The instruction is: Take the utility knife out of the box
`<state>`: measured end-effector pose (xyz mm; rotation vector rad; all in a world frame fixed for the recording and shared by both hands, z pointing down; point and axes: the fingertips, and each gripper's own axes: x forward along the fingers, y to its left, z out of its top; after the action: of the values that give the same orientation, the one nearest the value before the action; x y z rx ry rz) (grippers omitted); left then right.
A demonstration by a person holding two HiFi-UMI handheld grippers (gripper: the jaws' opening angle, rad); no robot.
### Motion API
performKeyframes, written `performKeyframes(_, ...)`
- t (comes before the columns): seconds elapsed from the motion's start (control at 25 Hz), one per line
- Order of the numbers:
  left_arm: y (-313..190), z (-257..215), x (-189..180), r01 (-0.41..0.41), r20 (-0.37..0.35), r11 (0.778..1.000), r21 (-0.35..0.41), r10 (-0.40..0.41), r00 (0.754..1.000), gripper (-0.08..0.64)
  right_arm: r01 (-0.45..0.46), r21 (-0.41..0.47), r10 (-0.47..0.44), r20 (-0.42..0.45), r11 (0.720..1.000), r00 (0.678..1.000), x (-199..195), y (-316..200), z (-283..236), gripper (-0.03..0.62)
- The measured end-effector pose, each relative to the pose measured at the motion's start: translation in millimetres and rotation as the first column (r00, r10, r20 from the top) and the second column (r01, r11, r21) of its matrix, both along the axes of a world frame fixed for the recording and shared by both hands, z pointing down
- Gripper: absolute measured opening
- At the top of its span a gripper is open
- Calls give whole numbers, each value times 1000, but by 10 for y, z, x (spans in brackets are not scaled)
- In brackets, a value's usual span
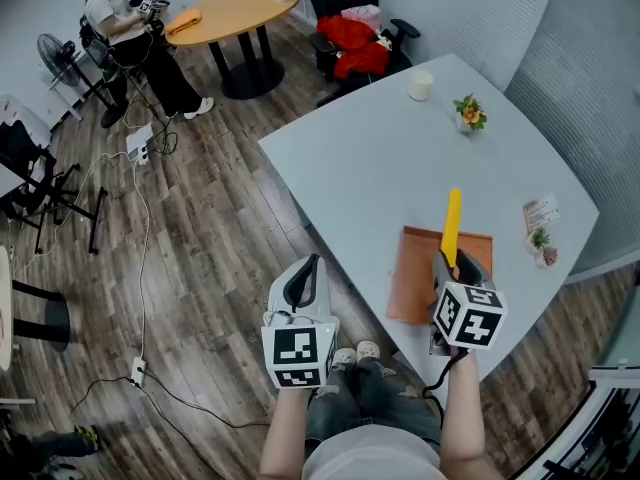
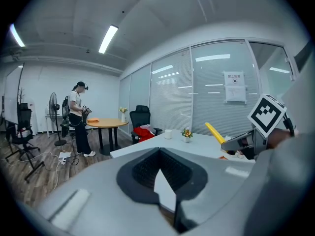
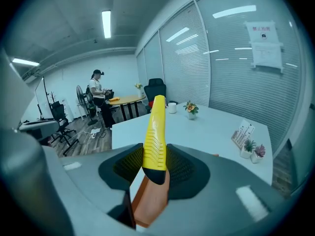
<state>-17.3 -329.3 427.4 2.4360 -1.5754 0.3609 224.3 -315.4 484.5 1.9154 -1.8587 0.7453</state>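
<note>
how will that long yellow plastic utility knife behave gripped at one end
Likely stiff: the yellow utility knife sticks straight out of the right gripper without sagging. Its ribbed sides probably resist slipping. Held at one end, it may pivot.

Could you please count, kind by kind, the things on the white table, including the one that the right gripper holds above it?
utility knife: 1
box: 1
white cup: 1
potted plants: 3
card stand: 1
Total: 7

Pale table (image 1: 380,158) carries a brown box (image 1: 415,278), cup (image 1: 421,86), flowers (image 1: 469,114) (far end).
</note>
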Motion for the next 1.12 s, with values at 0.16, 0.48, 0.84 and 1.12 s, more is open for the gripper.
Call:
performKeyframes(0.16, -30, -188, -13, 8, -4, 999, 49, -8, 1000, 0, -7, 60, 7, -5, 998, 1000, 47, -16, -234, 179)
performKeyframes(0.48, 20, -583, -42, 14, -16, 991, 131, -12, 1000, 0, -10, 157, 11, -8, 988, 1000, 21, 13, -659, 179)
performKeyframes(0.84, 88, -856, -197, 39, -29, 981, 192, -34, 999, 0, 0, 243, 5, -22, 970, 1000, -46, 85, -1007, 179)
performKeyframes(1.12, 112, -1009, -297, 61, -42, 973, 225, -53, 998, 0, 3, 307, 5, -26, 952, 1000, -52, 126, -1229, 178)
